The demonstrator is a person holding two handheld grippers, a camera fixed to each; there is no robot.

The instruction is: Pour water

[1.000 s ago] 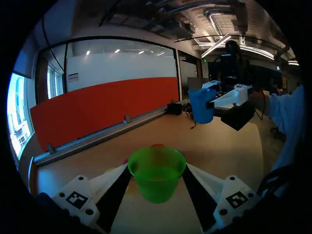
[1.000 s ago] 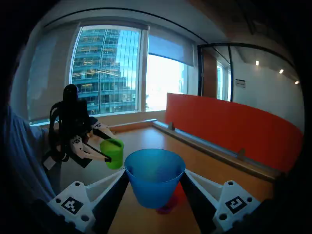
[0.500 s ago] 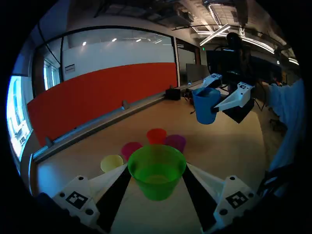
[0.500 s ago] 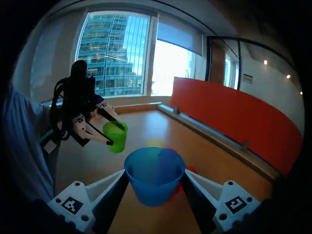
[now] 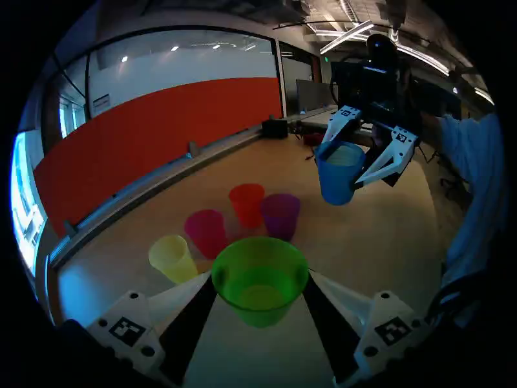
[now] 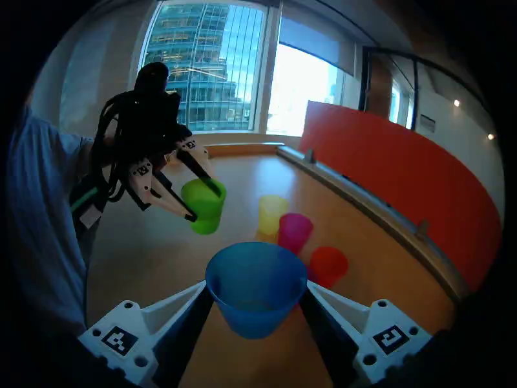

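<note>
My left gripper [image 5: 260,292] is shut on a green cup [image 5: 260,279], held upright above the wooden table [image 5: 362,233]; the same green cup [image 6: 204,205] and left gripper [image 6: 194,194] appear at the left in the right gripper view. My right gripper [image 6: 256,304] is shut on a blue cup [image 6: 256,295], also upright. That blue cup [image 5: 337,171] hangs in the air at the upper right of the left gripper view, between the right gripper's fingers [image 5: 394,152]. Both cups seem to hold a little liquid.
Several empty cups stand in a cluster on the table: yellow [image 5: 172,257], pink [image 5: 207,231], orange [image 5: 247,204] and purple [image 5: 280,215]. An orange partition [image 5: 155,136] with a rail runs along the table's far edge. A person's sleeve [image 6: 45,220] is at the left.
Both grippers have tilted downward, bringing the cluster of cups on the table into view. The green and blue cups stay gripped and have drawn somewhat nearer each other.
</note>
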